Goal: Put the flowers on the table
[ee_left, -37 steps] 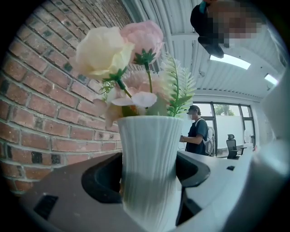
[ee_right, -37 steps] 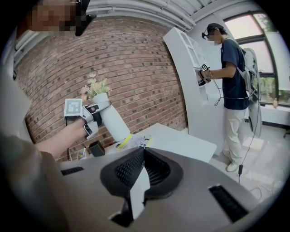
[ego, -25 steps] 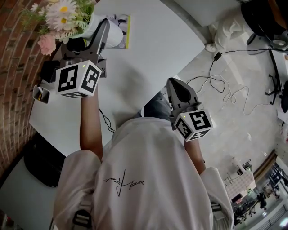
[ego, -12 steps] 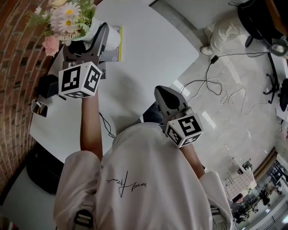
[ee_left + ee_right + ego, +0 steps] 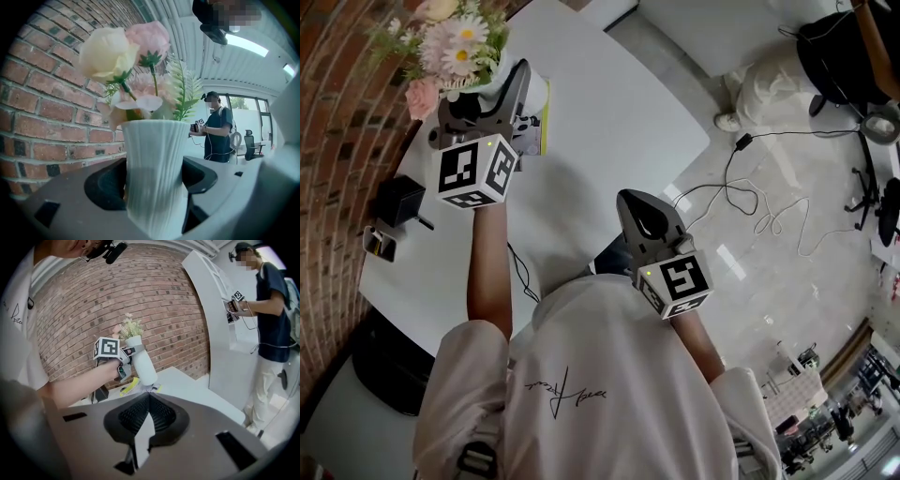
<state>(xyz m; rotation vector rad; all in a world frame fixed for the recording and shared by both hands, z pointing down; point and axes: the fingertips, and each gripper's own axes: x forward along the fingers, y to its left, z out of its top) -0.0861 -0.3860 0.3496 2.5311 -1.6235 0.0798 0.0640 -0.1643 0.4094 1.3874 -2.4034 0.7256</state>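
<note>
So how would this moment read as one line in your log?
left tongs: shut on white vase | flowers: in vase, over table | right tongs: shut, empty

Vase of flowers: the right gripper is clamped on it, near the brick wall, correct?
No. The left gripper is clamped on the vase of flowers, near the brick wall, as the left gripper view shows. The right gripper is shut on nothing.
</note>
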